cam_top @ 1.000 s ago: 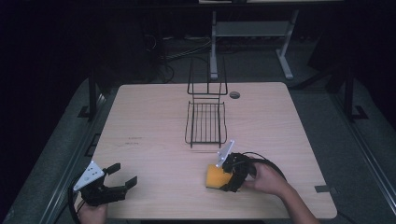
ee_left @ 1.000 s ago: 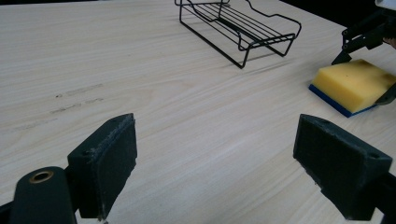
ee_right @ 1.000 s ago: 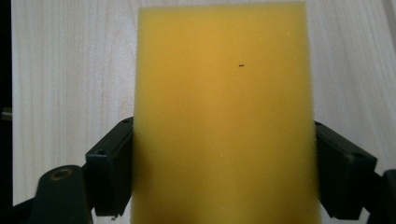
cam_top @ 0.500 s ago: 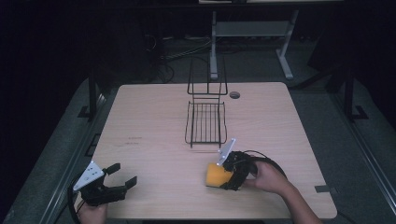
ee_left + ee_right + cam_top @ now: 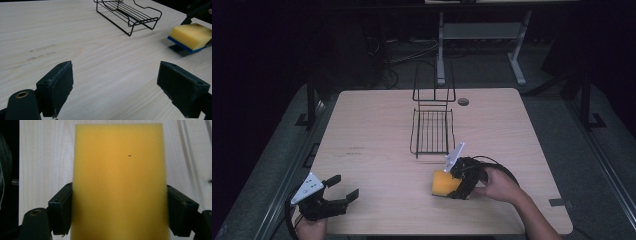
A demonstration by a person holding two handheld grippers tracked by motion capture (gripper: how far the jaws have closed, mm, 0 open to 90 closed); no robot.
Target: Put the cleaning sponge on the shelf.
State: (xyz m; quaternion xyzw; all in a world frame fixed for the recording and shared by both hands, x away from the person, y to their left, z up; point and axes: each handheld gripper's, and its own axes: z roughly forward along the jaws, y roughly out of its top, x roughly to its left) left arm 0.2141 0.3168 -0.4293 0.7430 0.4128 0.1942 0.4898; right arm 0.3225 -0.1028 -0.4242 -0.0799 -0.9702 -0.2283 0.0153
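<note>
Here, sponge: yellow rectangular foam sponge (image 5: 119, 182) with blue underside, long axis running straight out from right gripper (image 5: 451, 184), above pale wooden counter (image 5: 377, 130).
Right gripper: clamped on sponge's sides.
Left gripper (image 5: 346, 189): jaws wide apart, holding nothing.

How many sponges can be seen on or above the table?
1: the yellow sponge with a blue underside, held between the right gripper jaws near the table's front, short of the wire rack.

— What did the left gripper (image 5: 343, 189) look like?
— Black, with blocky matte pads (image 5: 56, 86), a brass-ringed screw hole (image 5: 22, 94) at seven o'clock, a grey three-cornered plate (image 5: 308, 187) on top and a black cable (image 5: 288, 220).
— And the right gripper (image 5: 452, 186)?
— Also black, with the same plate (image 5: 455, 155), a looping cable (image 5: 499, 167) and bare forearms behind.
</note>
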